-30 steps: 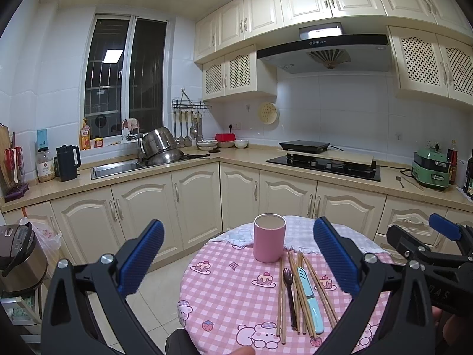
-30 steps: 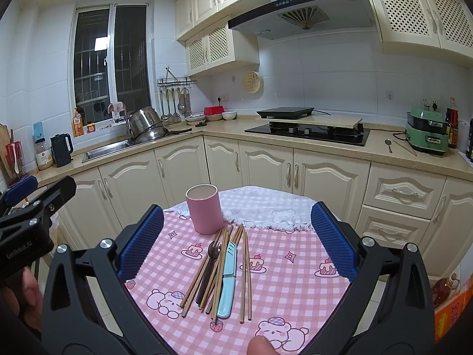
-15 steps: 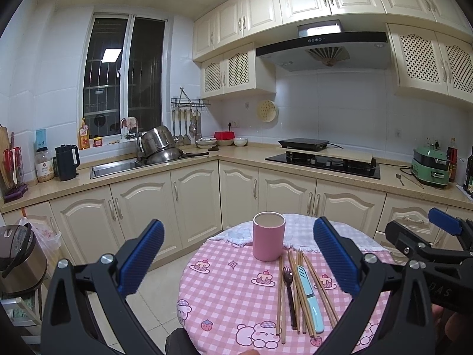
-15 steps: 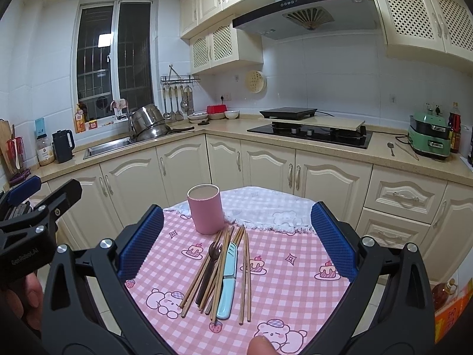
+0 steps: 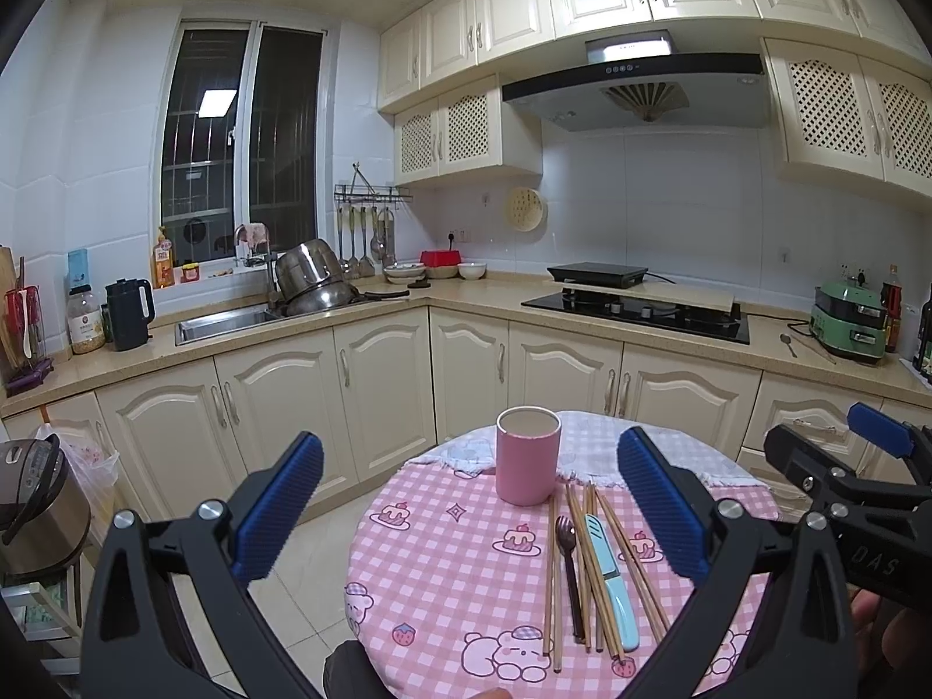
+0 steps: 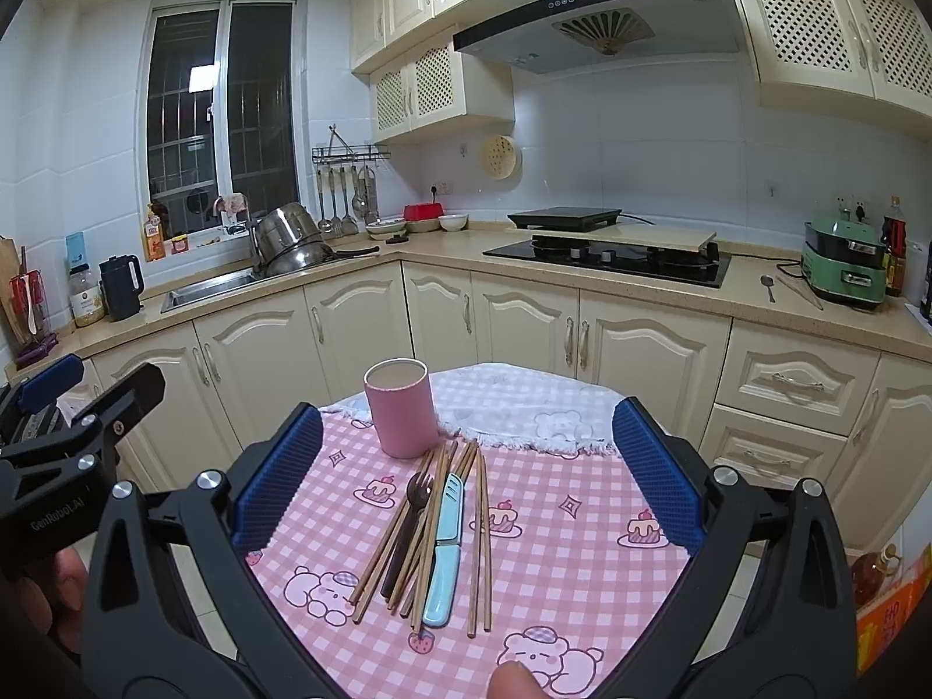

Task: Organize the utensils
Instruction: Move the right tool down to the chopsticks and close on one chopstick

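The round table (image 6: pixel 582 553) under its pink checked cloth fills the lower half of both views, with the kitchen counter and cabinets behind. At its 12 o'clock edge stands the pink cup (image 6: pixel 402 410), upright and seemingly empty. Fanning from the cup toward 6 o'clock lies the loose pile: wooden chopsticks (image 6: pixel 480 536), a light blue knife (image 6: pixel 445 542) and a dark spoon (image 6: pixel 408 518), overlapping one another, their far tips just beside the cup's base.

The right gripper (image 6: pixel 466 477) hangs above the pile with its jaws spread wide and nothing between them. The left gripper (image 5: pixel 472 507) is likewise wide apart and empty, raised over the table's 9 o'clock side.

I judge that nothing has been sorted yet; this is the approach before a 1st pick. The next move calls for lowering 1 gripper onto a single utensil, probably an outer chopstick, without dragging its neighbours.

Only the right view shows the pile centred between the fingers; the left view shows a rice cooker (image 5: pixel 35 501) at 9 o'clock.
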{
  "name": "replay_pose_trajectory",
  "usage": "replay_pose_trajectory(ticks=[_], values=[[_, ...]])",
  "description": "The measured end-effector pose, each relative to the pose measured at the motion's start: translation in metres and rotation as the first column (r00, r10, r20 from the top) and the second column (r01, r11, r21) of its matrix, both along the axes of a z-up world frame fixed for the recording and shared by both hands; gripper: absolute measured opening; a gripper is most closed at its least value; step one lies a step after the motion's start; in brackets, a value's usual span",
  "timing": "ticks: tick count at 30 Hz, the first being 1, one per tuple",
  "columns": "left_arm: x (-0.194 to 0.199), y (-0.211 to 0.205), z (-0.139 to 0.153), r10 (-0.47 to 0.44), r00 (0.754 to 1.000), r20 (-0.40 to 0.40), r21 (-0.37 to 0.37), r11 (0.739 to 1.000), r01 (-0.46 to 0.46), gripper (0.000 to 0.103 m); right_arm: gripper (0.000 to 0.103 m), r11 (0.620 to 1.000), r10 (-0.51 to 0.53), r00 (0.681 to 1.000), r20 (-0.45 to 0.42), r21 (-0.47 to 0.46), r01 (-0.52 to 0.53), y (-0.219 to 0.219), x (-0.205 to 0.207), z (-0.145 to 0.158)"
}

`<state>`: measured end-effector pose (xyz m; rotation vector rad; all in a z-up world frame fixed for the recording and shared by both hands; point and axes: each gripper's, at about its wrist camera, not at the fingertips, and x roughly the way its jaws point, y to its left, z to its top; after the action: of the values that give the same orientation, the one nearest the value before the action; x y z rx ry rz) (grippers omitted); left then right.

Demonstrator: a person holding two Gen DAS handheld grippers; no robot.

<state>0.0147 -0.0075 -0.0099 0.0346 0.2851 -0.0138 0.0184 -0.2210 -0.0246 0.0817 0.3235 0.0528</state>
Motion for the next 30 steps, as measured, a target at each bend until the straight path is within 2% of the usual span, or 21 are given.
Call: replay_pose_trajectory(ticks=[8,14,20,23,30], values=[[0.026,-0.001,-0.025,0.006,0.998,-0.062,0.02,1.0,-0.005,0.099,0.097,1.0,-0.003,0.998,-0.067,-0.007,0.003,-0.01,0.029,-0.016],[0.079,0.001,-0.069,0.022,0.981,-0.195,0.053,0.999,-0.012,0.099,0.097,1.0,-0.029,0.982,-0.188,-0.007,0.028,-0.026,0.074,-0.049],[0.132,-0.007,-0.125,0.007,0.938,-0.347,0.083,0.996,0.023,0.099,0.097,0.999,-0.036,0.948,-0.316,-0.012,0.034,-0.036,0.11,-0.089],[0.149,-0.013,-0.145,-0.003,0.921,-0.39,0.092,0.995,0.043,0.099,0.097,0.999,-0.034,0.929,-0.37,-0.014,0.031,-0.04,0.125,-0.105],[0.196,-0.035,-0.187,-0.046,0.852,-0.522,0.126,0.984,0.13,0.099,0.097,1.0,-0.01,0.891,-0.454,-0.006,0.009,-0.048,0.158,-0.13]])
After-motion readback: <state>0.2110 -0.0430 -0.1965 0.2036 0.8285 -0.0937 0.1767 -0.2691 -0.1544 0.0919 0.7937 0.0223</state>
